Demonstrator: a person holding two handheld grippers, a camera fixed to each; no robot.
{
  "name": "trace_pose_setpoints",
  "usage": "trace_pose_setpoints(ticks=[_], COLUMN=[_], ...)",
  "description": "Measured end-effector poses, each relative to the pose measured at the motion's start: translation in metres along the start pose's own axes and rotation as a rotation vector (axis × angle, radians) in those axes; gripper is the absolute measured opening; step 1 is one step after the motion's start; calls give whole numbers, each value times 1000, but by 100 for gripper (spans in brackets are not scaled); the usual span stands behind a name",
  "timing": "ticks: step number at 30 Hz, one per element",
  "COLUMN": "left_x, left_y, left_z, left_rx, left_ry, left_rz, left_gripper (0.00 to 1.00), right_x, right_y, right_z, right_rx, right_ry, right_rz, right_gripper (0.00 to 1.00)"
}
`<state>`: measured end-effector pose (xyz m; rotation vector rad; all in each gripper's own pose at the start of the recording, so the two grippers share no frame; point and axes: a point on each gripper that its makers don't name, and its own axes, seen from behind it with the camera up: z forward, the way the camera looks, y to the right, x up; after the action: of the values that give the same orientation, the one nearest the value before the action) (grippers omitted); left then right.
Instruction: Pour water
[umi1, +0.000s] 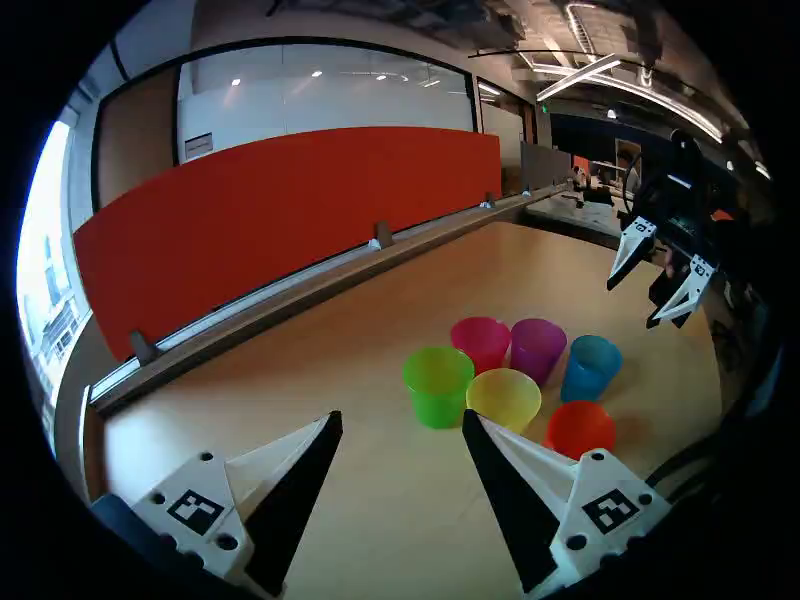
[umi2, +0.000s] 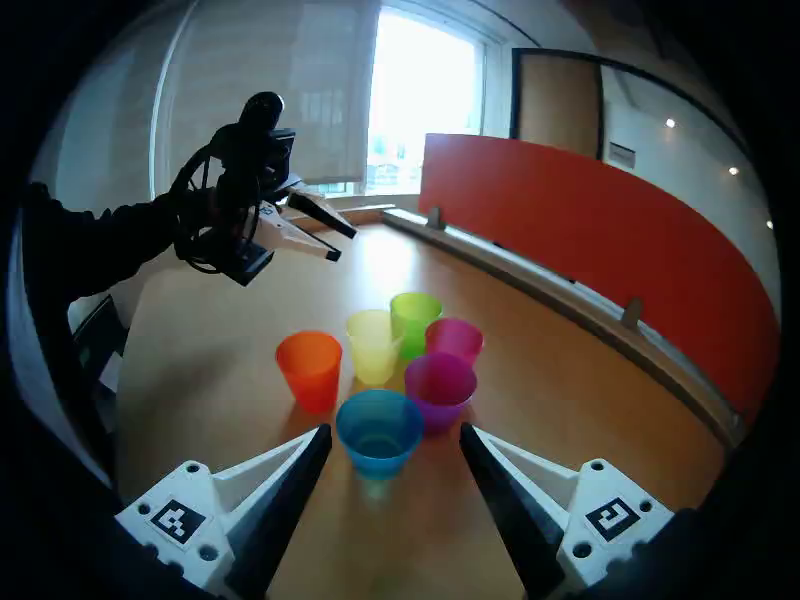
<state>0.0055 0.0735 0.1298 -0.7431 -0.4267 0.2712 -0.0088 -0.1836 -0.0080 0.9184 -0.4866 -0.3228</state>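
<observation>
Right claw (umi2: 393, 430) hangs released, gripping nothing, with the blue cup (umi2: 378, 452) just ahead of its fingertips. Left claw (umi1: 401, 415) is equally spread, green cup (umi1: 437, 385) just beyond. No cup is lifted; pouring seems entirely ahead.

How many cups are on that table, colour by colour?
Orange cup: 1
Yellow cup: 1
Green cup: 1
Pink cup: 1
Purple cup: 1
Blue cup: 1
Total: 6
</observation>
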Motion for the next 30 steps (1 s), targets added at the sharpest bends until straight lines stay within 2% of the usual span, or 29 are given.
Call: trace_pose_setpoints(ticks=[16, 30], left_x=[-25, -35], left_y=[0, 4], left_z=[33, 58], left_rx=[-44, -92], left_ry=[-85, -135], left_rz=[42, 60], left_gripper=[89, 89], right_x=[-35, -48], right_y=[-5, -7], right_z=[28, 44], right_rx=[44, 73], right_ry=[-69, -96], right_rz=[-2, -3], right_gripper=[100, 100])
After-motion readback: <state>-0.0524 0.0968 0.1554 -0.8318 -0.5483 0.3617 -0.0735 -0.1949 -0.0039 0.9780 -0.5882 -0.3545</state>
